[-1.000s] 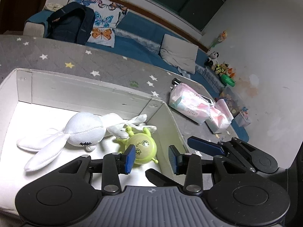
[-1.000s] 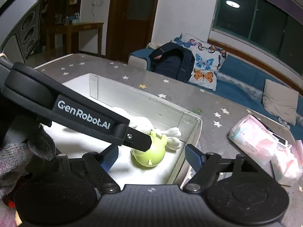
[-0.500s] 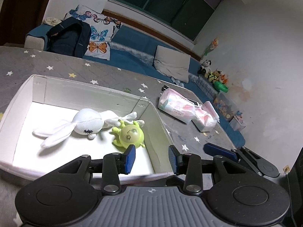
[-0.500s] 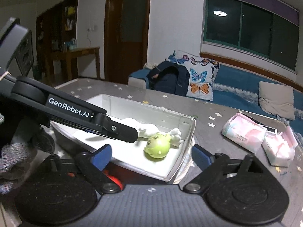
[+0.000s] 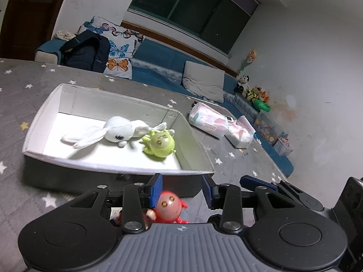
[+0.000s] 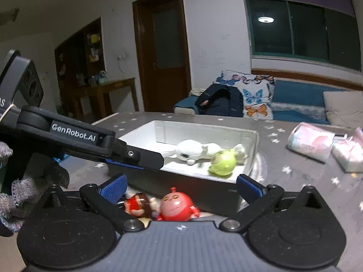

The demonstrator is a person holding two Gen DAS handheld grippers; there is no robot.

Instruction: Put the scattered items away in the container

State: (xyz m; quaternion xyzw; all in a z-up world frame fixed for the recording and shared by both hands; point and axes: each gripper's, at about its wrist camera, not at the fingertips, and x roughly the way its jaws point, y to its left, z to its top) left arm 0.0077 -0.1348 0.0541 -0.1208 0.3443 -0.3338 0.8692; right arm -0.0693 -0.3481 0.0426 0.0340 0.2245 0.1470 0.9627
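The right hand-held gripper [image 6: 180, 185] was opening its jaws, nothing pinched; the left hand-held gripper [image 5: 181, 189] stood spread and empty. The red toy [image 6: 175, 205] lay near the container [image 6: 255, 146], outside it. Closing carelessly could nudge it into the brown toy [image 6: 138, 204], barely visible from the left.

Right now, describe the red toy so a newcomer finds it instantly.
Find the white box on the star-patterned cloth. Just outside its near wall, by the grippers, sits the red toy. It is round and red with a face; its neighbour is a brown-and-red figure.
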